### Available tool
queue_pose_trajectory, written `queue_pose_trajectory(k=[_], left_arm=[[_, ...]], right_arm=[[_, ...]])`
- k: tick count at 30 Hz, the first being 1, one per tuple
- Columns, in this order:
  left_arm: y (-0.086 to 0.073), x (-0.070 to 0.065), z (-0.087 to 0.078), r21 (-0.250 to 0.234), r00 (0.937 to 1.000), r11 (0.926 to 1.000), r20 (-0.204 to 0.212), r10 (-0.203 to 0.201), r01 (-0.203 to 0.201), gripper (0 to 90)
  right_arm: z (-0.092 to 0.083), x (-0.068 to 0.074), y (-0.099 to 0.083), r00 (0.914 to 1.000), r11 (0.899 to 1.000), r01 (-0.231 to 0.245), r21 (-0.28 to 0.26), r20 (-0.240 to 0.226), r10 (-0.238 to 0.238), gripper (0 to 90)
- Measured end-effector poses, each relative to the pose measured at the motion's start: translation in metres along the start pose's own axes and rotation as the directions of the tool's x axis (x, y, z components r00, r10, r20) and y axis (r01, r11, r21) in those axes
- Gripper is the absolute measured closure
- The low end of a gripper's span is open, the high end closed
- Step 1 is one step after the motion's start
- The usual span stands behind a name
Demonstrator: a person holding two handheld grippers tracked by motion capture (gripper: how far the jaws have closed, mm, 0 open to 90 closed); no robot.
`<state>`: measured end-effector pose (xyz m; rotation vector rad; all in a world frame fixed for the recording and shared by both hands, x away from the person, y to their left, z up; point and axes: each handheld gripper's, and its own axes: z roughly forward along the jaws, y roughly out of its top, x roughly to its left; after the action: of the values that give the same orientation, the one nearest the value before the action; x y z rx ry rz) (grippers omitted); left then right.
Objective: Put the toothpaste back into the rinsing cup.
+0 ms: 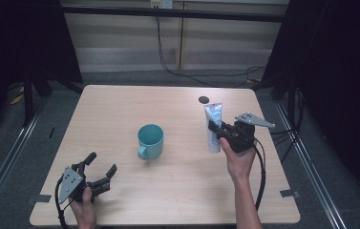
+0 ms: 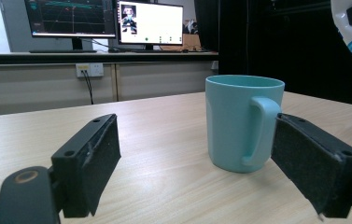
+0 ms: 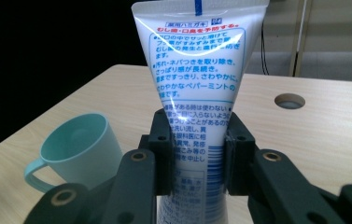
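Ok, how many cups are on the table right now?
1: a teal plastic mug with a handle, upright near the wooden table's middle, between the open left gripper and the held tube.

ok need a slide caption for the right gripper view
Right gripper jaws shut on an upright white toothpaste tube, teal mug on the wooden table behind.

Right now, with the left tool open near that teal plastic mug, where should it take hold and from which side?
Probably across the body of the teal plastic mug, just below the rim, coming in level from the person's near side. The mug stands upright, and its handle points back toward the open left tool, so the jaws would do best to straddle the wall beside the handle, or close on the handle's straight bar.
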<state>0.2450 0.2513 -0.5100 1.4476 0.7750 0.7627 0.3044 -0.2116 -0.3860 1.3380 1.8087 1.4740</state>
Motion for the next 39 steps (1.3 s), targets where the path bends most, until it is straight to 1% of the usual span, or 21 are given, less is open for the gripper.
queue_pose_trajectory(k=[1, 2, 4, 5, 6, 9, 10, 13, 19, 27, 34, 35, 37, 39], left_arm=[[0.000, 0.000, 0.000, 0.000, 1.0000, 1.0000, 0.000, 0.000, 0.000, 15.6], [0.000, 0.000, 0.000, 0.000, 1.0000, 1.0000, 0.000, 0.000, 0.000, 15.6], [0.000, 0.000, 0.000, 0.000, 1.0000, 1.0000, 0.000, 0.000, 0.000, 15.6], [0.000, 0.000, 0.000, 0.000, 1.0000, 1.0000, 0.000, 0.000, 0.000, 15.6], [0.000, 0.000, 0.000, 0.000, 1.0000, 1.0000, 0.000, 0.000, 0.000, 15.6], [0.000, 0.000, 0.000, -0.001, 1.0000, 1.0000, 0.001, -0.004, 0.004, 15.6], [0.000, 0.000, 0.000, 0.000, 1.0000, 1.0000, 0.000, 0.000, 0.000, 15.6], [0.000, 0.000, 0.000, -0.001, 1.0000, 1.0000, 0.000, -0.003, 0.003, 15.6], [0.000, 0.000, 0.000, 0.000, 1.0000, 1.0000, 0.000, 0.000, 0.000, 15.6], [0.000, 0.000, 0.000, 0.000, 1.0000, 1.0000, 0.000, 0.000, 0.000, 15.6], [0.000, 0.000, 0.000, -0.001, 1.0000, 1.0000, 0.000, 0.001, -0.001, 15.6], [0.000, 0.000, 0.000, 0.000, 1.0000, 1.0000, 0.000, 0.000, 0.000, 15.6], [0.000, 0.000, 0.000, 0.000, 1.0000, 1.0000, 0.000, 0.000, 0.000, 15.6], [0.000, 0.000, 0.000, -0.001, 1.0000, 1.0000, 0.001, -0.004, 0.004, 15.6]], right_arm=[[0.000, 0.000, 0.000, 1.0000, 1.000, 0.000, 0.000, 0.000, 0.000, 70.3], [-0.001, 0.001, 0.001, 1.0000, 1.000, 0.003, -0.020, 0.003, -0.003, 70.3], [-0.002, 0.001, 0.002, 1.0000, 0.999, 0.004, -0.038, -0.003, -0.004, 70.3], [-0.002, 0.001, 0.002, 1.0000, 0.999, 0.004, -0.038, -0.003, -0.004, 70.3], [-0.004, 0.002, 0.003, 0.9999, 0.998, 0.010, -0.058, -0.005, -0.010, 70.4], [-0.005, 0.002, 0.004, 0.9999, 0.998, 0.013, -0.069, -0.010, -0.013, 70.3], [-0.005, 0.002, 0.005, 0.9998, 0.996, 0.015, -0.085, -0.011, -0.016, 70.4], [-0.004, 0.002, 0.007, 0.9998, 0.995, 0.010, -0.099, -0.016, -0.011, 70.3], [-0.001, 0.004, 0.009, 0.9997, 0.995, 0.013, -0.099, -0.019, -0.015, 70.3], [0.004, 0.006, 0.013, 0.9992, 0.996, 0.026, -0.082, -0.028, -0.028, 70.2], [0.011, 0.012, 0.016, 0.9981, 0.997, 0.036, -0.063, -0.048, -0.039, 70.1], [0.013, 0.014, 0.017, 0.9975, 0.997, 0.046, -0.064, -0.051, -0.049, 70.1], [0.014, 0.016, 0.018, 0.9973, 0.997, 0.045, -0.062, -0.056, -0.048, 70.1], [0.019, 0.020, 0.019, 0.9963, 0.997, 0.057, -0.053, -0.061, -0.060, 70.1]])
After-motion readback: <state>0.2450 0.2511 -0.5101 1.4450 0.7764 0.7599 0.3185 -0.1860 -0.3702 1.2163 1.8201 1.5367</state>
